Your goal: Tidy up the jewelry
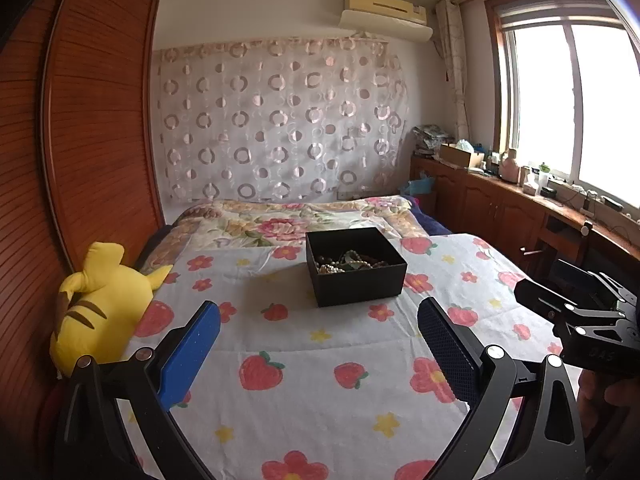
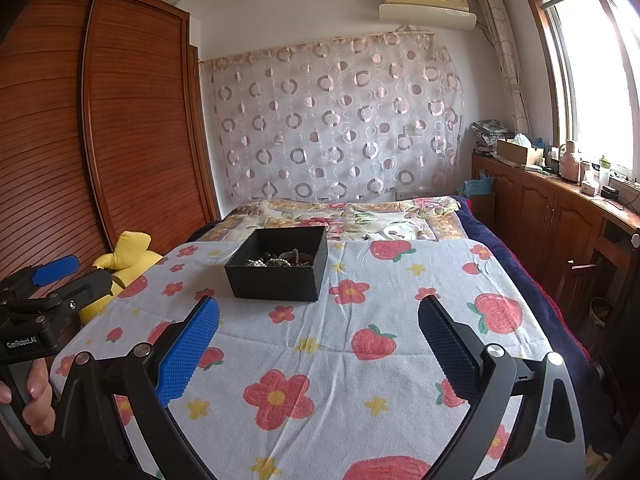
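An open black box (image 1: 360, 284) sits on the white flower-and-strawberry cloth (image 1: 304, 360) on the bed, holding a tangle of beads and jewelry (image 1: 348, 262). My left gripper (image 1: 318, 316) is open and empty, just short of the box. In the right wrist view the box (image 2: 276, 278) with its jewelry (image 2: 280, 259) lies ahead and left. My right gripper (image 2: 318, 316) is open and empty over the cloth (image 2: 340, 360). Each gripper shows at the edge of the other's view: the right one (image 1: 580, 312), the left one (image 2: 52, 276).
A yellow plush toy (image 1: 100, 300) lies at the bed's left edge beside the wooden wardrobe (image 1: 80, 120). A floral quilt (image 1: 280, 220) covers the far bed. A cluttered wooden cabinet (image 1: 500, 192) runs under the window on the right.
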Tool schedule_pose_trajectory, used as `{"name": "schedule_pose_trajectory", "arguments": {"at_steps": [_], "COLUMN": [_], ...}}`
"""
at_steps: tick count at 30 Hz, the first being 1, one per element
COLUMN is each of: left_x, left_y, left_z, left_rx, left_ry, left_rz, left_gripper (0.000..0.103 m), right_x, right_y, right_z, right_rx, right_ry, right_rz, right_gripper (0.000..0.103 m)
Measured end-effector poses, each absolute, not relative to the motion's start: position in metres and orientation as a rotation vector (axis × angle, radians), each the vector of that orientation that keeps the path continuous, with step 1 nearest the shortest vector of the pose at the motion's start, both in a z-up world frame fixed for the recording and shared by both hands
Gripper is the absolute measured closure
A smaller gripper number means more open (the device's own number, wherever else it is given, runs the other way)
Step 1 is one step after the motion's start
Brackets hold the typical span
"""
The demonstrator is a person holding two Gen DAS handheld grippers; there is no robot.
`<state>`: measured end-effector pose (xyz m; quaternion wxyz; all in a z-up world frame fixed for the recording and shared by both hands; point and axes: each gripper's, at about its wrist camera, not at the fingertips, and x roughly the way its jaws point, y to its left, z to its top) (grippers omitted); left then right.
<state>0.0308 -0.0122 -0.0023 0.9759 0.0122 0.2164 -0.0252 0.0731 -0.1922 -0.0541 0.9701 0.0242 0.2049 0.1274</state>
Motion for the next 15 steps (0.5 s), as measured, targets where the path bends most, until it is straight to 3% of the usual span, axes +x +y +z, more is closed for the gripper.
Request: {"name": "schedule_pose_trajectory", "arguments": {"at_steps": [15], "left_x": [0.0295], "left_y": [-0.011], "left_z": [-0.0008], "left_rx": [0.017], "left_ry": [0.439], "left_rz": [-0.055], "left_gripper": [0.008], "right_x": [0.0729], "right_y": [-0.1925], "right_z": [-0.0543], "right_rx": [0.053], "right_ry": [0.413], "right_rz": [0.257], "right_gripper": [0.003]}}
